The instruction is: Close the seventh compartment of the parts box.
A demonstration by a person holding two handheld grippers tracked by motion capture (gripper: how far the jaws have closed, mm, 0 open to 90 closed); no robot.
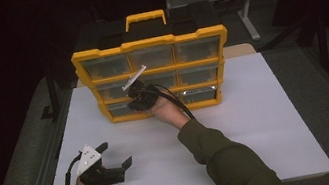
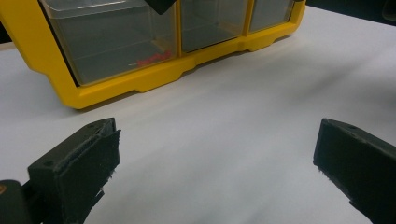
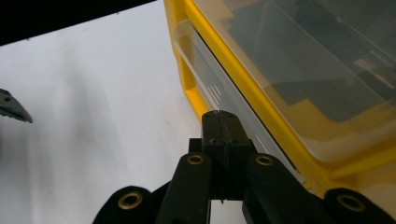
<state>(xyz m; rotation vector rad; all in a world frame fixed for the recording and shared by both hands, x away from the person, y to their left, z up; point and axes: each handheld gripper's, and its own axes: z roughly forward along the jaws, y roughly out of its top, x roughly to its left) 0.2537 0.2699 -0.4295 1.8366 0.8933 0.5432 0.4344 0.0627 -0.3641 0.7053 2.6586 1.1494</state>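
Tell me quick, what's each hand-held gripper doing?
Left hand-held gripper: open, holding nothing.
Right hand-held gripper: closed at the clear plastic drawer of the yellow organizer box; grip unclear.

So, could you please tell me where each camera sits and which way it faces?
High view: above the table, looking forward and down at the yellow drawer cabinet; both forearms show.
Left gripper view: on the left gripper, facing the cabinet's bottom drawers; its fingers stand apart.
Right gripper view: on the right gripper, fingers together at a clear drawer.
All share the cabinet.
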